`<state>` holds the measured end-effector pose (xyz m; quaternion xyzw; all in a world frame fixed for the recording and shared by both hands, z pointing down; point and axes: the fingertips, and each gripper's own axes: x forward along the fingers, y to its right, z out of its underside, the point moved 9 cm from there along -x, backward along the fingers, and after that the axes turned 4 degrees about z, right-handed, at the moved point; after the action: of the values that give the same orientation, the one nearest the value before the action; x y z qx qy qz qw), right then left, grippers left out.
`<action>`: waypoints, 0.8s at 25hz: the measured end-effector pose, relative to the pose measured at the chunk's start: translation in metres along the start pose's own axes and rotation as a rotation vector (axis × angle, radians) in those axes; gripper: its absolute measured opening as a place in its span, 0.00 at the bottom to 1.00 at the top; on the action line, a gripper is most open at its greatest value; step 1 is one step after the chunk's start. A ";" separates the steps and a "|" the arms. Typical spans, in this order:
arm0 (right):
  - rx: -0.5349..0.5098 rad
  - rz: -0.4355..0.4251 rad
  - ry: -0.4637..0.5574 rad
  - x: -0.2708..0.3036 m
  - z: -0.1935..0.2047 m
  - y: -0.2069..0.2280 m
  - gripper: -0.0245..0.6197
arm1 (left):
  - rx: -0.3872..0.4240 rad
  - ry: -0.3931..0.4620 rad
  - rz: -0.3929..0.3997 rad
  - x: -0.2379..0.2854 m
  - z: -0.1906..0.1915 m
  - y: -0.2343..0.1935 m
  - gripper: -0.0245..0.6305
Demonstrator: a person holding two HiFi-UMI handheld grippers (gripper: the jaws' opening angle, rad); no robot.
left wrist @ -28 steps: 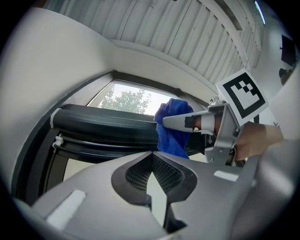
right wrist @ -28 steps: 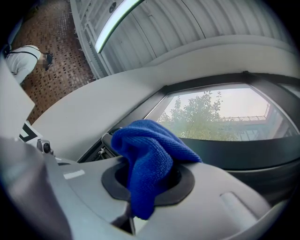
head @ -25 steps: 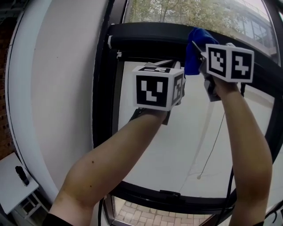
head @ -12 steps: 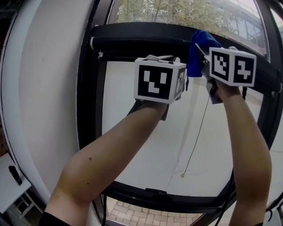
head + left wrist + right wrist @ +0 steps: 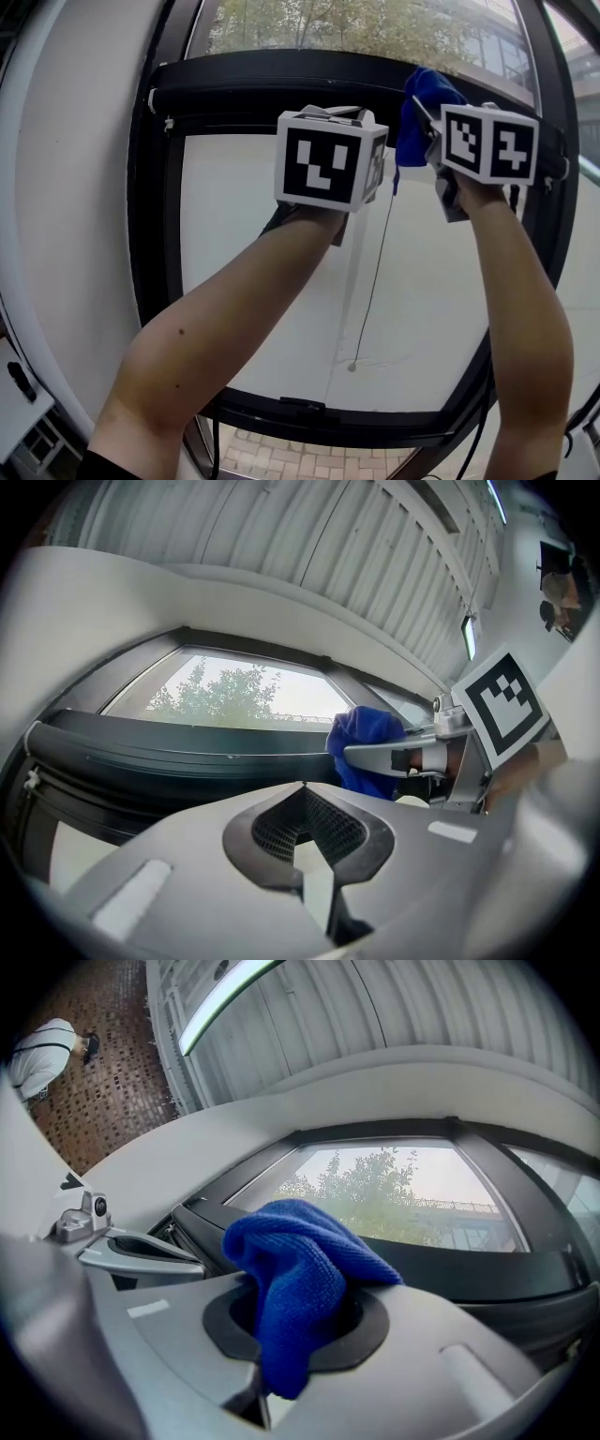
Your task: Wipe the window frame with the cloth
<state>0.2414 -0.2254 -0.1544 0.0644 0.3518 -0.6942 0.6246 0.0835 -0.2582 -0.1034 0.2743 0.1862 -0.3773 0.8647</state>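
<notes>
Window frame (image 5: 281,80) overhead; right gripper (image 5: 295,1326) is clamping cloth (image 5: 300,1269), seemingly touching it; left gripper (image 5: 309,836) is hanging closed, empty. Pressing evenly matters.

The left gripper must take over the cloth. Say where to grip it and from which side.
Grip the loose bunched top of the blue cloth, bulging above the jaws of the right gripper. Come from the left, where the left gripper stands; the lower part is pinched.

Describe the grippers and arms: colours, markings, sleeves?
Both the left gripper and right gripper have grey moulded jaws with black ribbed pads. Each carries a white cube with black square markers. The forearms are bare.
</notes>
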 end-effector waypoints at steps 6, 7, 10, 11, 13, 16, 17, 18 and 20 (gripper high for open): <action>-0.016 0.040 -0.014 -0.035 0.008 0.041 0.13 | 0.014 0.011 0.046 0.015 -0.010 0.052 0.03; -0.017 0.041 -0.016 -0.033 0.009 0.045 0.13 | 0.012 0.008 0.047 0.020 -0.009 0.053 0.03; -0.025 0.043 -0.025 -0.022 0.013 0.051 0.13 | 0.000 0.002 0.051 0.033 -0.004 0.046 0.03; -0.028 0.045 -0.028 -0.022 0.014 0.054 0.13 | -0.003 0.001 0.053 0.035 -0.003 0.047 0.03; -0.033 0.053 -0.029 -0.031 0.015 0.067 0.13 | -0.006 -0.002 0.054 0.042 -0.002 0.058 0.03; -0.039 0.065 -0.028 -0.054 0.018 0.096 0.13 | -0.009 -0.004 0.048 0.055 -0.004 0.089 0.03; -0.042 0.066 -0.029 -0.059 0.020 0.104 0.13 | -0.013 -0.003 0.050 0.058 -0.005 0.096 0.03; -0.044 0.066 -0.030 -0.061 0.021 0.109 0.13 | -0.018 0.001 0.056 0.062 -0.005 0.102 0.03; -0.045 0.065 -0.033 -0.058 0.025 0.115 0.13 | -0.020 0.015 0.070 0.068 -0.006 0.105 0.03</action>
<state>0.3675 -0.1883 -0.1523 0.0501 0.3547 -0.6664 0.6538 0.2062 -0.2325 -0.1087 0.2748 0.1864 -0.3427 0.8788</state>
